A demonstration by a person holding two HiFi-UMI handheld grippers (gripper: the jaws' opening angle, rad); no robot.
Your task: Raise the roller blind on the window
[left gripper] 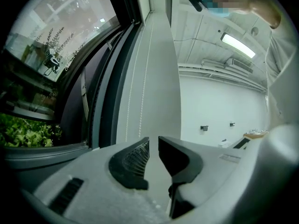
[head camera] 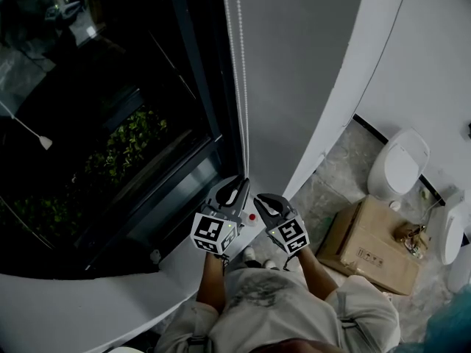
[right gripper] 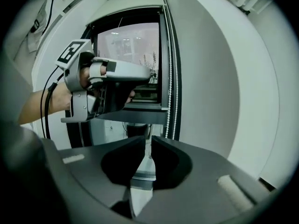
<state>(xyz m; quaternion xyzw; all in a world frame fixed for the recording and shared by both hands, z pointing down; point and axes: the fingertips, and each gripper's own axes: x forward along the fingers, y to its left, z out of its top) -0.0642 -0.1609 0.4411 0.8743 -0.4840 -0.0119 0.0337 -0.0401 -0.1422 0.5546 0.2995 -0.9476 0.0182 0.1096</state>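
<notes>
— down at the foot of the window, head view first: how are the arms placed?
— both forearms reach forward side by side. the left gripper (head camera: 241, 187) points its tips at the white bead chain (head camera: 237, 72). the right gripper (head camera: 260, 199) sits just beside it, over the white window sill (head camera: 176, 259).
— and the blind?
— the grey fabric roller blind (head camera: 302, 65) hangs over the right part of the dark window glass (head camera: 110, 87), reaching down to the grippers' level. the chain runs along its left edge.
— any containers?
— a closed brown cardboard box (head camera: 360, 248) sits on the pale marbled floor tiles (head camera: 331, 175), with a brass-coloured metal fitting (head camera: 408, 235) lying on top. a white toilet (head camera: 399, 164) stands near it by the white wall (head camera: 427, 50).
— left gripper view?
— its jaws are drawn almost together, with a slim slit between them and nothing in it. the chain's two strands hang beyond the left jaw, against the blind. green plants (left gripper: 23, 134) show outside, and a lit strip light (left gripper: 238, 45) is on the ceiling.
— right gripper view?
— same there: jaws nearly meeting, empty. ahead, a hand (right gripper: 85, 77) wraps the left gripper, whose tips lie close to the chain; whether they touch it i cannot tell. a black cable (right gripper: 46, 106) trails from it.
</notes>
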